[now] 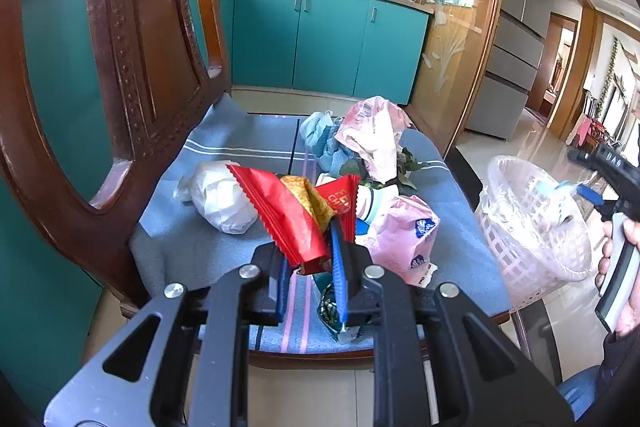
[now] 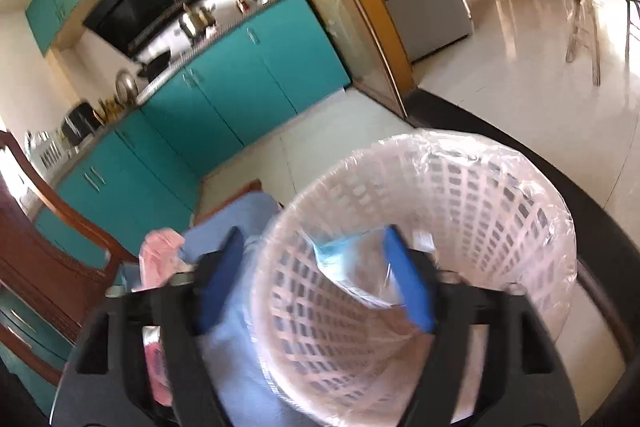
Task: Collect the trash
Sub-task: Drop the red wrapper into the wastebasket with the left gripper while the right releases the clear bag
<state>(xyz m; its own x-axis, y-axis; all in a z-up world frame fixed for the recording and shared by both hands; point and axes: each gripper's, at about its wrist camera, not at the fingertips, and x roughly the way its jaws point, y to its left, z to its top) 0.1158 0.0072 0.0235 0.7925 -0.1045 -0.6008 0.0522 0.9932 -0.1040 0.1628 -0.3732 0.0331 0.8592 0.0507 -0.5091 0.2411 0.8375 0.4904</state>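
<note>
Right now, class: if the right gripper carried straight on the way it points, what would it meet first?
Probably the light blue wrapper lying between the open fingers of the right gripper, then the inside of the white lattice plastic basket with its clear liner. Motion blur makes depth uncertain.

The chair cushion (image 1: 208, 147) is blue with white and pink stripes. A red wrapper (image 1: 288, 215) has a zigzag edge, and a yellow wrapper (image 1: 308, 199) lies beside it. The crumpled bags (image 1: 404, 231) are pink. The basket (image 1: 532, 227) is pale pink with a grid of holes. The cabinets (image 1: 332, 39) are teal. The chair back (image 1: 136, 39) is dark brown wood.
</note>
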